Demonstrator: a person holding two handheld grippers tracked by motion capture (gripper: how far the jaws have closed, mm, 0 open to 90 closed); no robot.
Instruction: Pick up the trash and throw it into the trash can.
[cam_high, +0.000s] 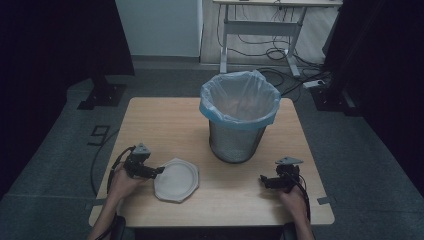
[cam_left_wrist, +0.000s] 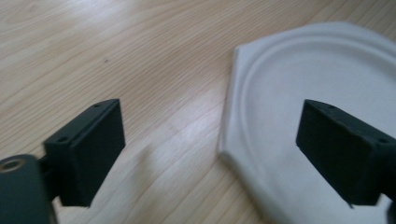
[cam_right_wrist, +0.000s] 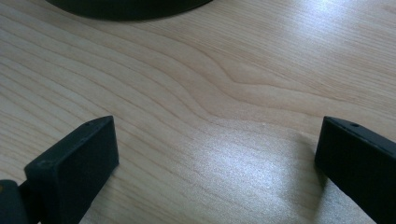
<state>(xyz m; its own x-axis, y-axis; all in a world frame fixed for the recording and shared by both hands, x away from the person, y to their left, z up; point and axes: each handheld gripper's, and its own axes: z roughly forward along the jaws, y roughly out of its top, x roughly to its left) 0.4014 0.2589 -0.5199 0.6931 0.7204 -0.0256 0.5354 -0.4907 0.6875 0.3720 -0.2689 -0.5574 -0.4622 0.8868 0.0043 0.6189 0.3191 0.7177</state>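
A white eight-sided paper plate (cam_high: 176, 180) lies flat near the table's front left. My left gripper (cam_high: 159, 171) is open at the plate's left edge; in the left gripper view the plate (cam_left_wrist: 299, 93) has its rim between the jaws, one jaw over bare wood and the other over the plate. A mesh waste bin (cam_high: 239, 135) lined with a pale blue bag stands upright at the table's middle right. My right gripper (cam_high: 262, 179) is open low over bare wood in front of the bin, whose dark base (cam_right_wrist: 128, 7) edges the top of the right gripper view.
The wooden table (cam_high: 165, 125) has bare surface at the back left and along the front. Beyond it, a desk frame (cam_high: 260, 30) and loose cables (cam_high: 280, 55) lie on the floor. Dark curtains hang on both sides.
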